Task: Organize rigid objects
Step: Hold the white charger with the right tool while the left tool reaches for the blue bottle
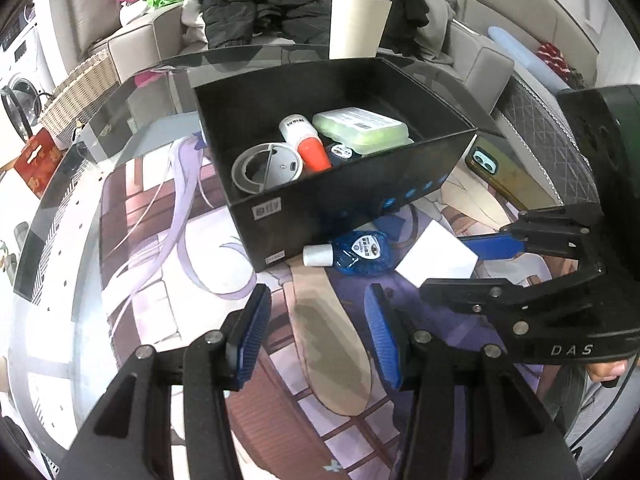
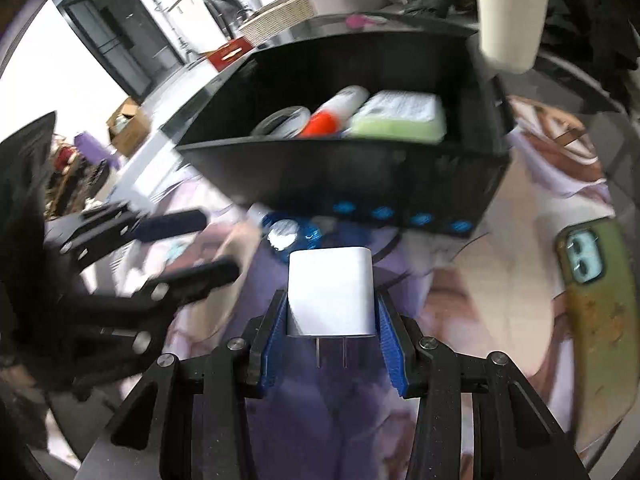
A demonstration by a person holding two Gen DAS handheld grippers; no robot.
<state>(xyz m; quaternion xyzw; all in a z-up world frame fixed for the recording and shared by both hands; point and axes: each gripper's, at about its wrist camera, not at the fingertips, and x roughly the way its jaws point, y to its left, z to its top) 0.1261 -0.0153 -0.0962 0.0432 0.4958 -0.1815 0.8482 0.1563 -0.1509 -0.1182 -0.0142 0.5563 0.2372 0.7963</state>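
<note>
A black box [image 1: 360, 184] stood open at the top, its near wall rising ahead of both claws. Inside, a lid ring [image 1: 266, 168], a white-and-orange tube [image 1: 306, 140] and a green case [image 1: 362, 130] filled much of the floor. A blue bottle [image 1: 352, 254] lay against the wall's foot; bare worktop [image 1: 160, 320] spread leftward.

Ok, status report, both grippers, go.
Right gripper shut on white charger. Left gripper open, empty. Black box ahead; blue bottle lying before it.
</note>
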